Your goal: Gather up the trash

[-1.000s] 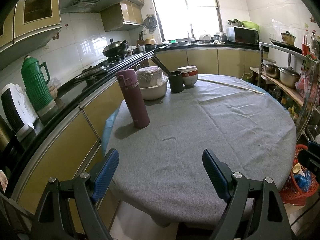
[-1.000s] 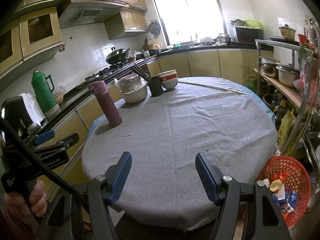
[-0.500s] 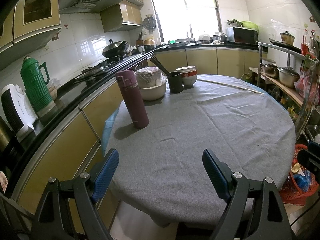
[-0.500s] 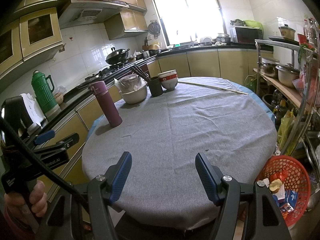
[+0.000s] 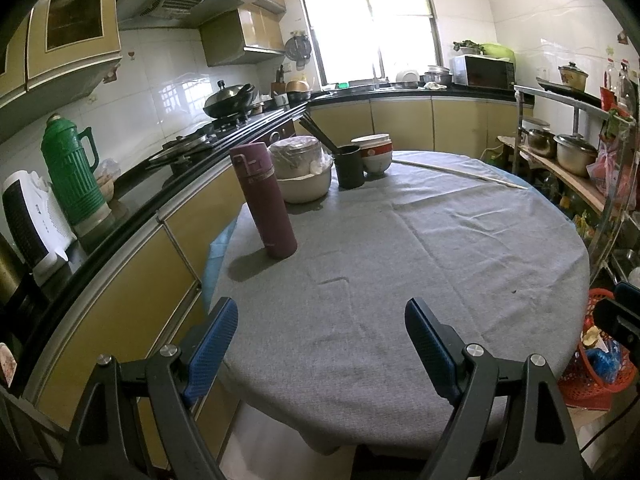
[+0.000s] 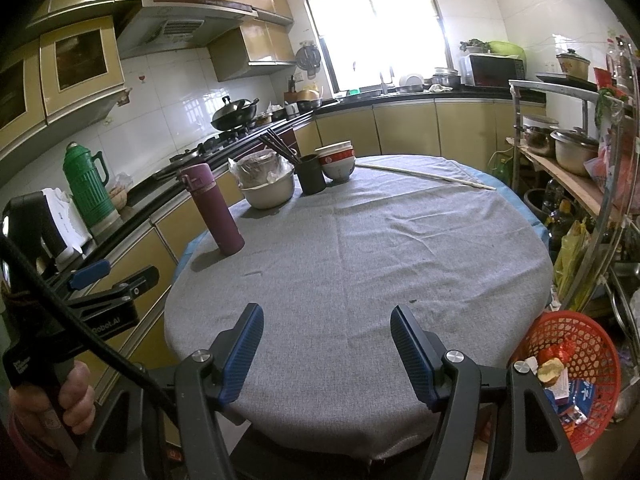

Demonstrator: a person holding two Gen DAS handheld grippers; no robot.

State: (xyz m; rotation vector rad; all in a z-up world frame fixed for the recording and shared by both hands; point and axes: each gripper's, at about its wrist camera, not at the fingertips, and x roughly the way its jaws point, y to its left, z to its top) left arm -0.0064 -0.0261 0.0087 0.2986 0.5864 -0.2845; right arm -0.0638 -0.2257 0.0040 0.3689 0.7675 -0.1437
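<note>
- Yellow-cabinet kitchen all around, and front and centre sits a round table under a grey cloth (image 6: 360, 264).
- Left gripper (image 5: 320, 344) hangs over the near edge of that table, blue pads spread wide, nothing between them.
- Right gripper (image 6: 326, 350) hovers at the near rim too, jaws apart and empty.
- Down on the floor at the table's right side, a red plastic mesh basket (image 6: 592, 344) holds the trash: wrappers and a bitten piece of food.
- On the far left of the cloth stands a tall maroon flask (image 6: 212, 210), upright.
- Behind it, a covered cream bowl (image 6: 268, 190), a black cup of chopsticks (image 6: 312, 174) and stacked red-and-white bowls (image 6: 338, 160) cluster together.
- A hand (image 6: 60, 404) grips the left tool's handle.
</note>
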